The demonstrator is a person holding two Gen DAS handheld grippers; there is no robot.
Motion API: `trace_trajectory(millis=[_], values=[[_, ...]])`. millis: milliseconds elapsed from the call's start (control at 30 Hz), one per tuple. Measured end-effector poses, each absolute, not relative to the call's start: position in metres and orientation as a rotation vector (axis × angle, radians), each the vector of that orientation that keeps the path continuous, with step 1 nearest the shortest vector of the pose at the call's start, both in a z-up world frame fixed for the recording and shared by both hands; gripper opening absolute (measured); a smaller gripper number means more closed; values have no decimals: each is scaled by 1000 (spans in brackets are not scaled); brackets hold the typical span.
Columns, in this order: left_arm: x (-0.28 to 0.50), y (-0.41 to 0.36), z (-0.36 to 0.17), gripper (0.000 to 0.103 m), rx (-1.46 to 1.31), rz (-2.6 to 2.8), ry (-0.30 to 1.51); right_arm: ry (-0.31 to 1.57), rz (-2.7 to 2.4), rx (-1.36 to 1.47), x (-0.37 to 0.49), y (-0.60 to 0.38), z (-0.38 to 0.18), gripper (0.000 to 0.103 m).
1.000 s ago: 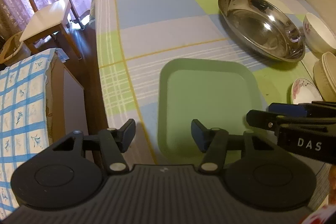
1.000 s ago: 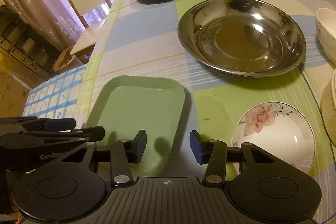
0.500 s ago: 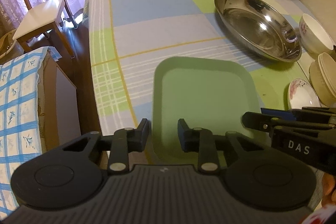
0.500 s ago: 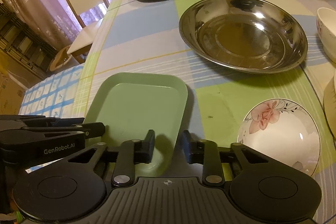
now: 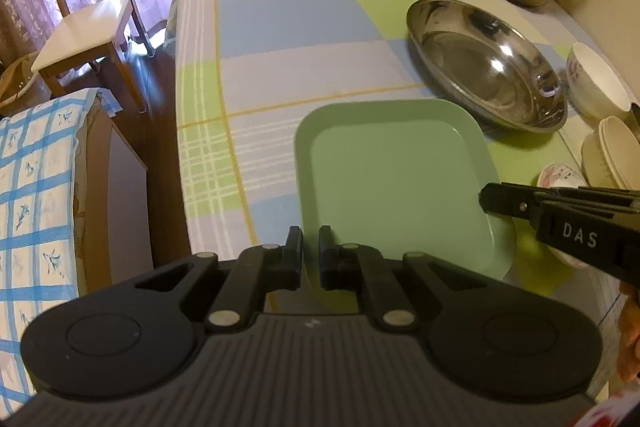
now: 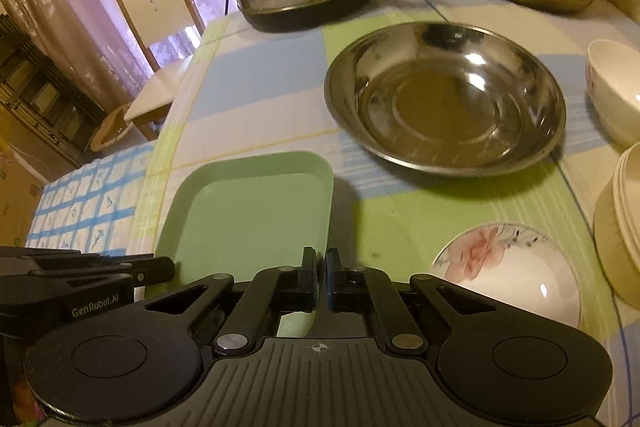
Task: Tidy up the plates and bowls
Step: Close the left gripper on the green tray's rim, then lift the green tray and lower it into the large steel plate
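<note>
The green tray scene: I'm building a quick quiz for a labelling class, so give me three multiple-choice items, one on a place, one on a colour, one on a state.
1. Where does the steel basin sit relative to the green tray?
A. beyond it, to the right
B. stacked on it
C. under it

2. What colour is the flower on the small dish?
A. blue
B. pink
C. yellow

3. What is the right gripper doing?
A. shut on the tray's near right edge
B. wide open above the basin
C. holding a bowl

Answers: 1 A, the basin rests apart on the tablecloth; 2 B, pink petals show; 3 A, its pads pinch the rim.
</note>
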State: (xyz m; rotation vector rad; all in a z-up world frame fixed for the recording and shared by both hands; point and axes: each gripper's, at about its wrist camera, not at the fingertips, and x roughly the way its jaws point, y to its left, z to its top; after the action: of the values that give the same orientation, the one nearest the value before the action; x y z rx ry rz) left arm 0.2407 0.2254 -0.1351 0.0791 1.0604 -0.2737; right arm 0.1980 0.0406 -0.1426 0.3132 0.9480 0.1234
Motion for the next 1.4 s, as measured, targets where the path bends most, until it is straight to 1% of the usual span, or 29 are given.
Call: trace_trajectory(millis=[400, 867, 1133, 1400], values=[[248, 195, -111, 6, 72, -324, 978, 882, 94, 299, 201, 12, -124, 4], [287, 129, -105, 7, 87, -413, 904, 813, -2, 285, 233, -48, -111, 4], [315, 95, -115, 6, 98, -435, 904, 819, -35, 292, 255, -82, -123, 4], [331, 78, -128, 7, 99, -426, 932, 847, -40, 274, 276, -102, -137, 5]])
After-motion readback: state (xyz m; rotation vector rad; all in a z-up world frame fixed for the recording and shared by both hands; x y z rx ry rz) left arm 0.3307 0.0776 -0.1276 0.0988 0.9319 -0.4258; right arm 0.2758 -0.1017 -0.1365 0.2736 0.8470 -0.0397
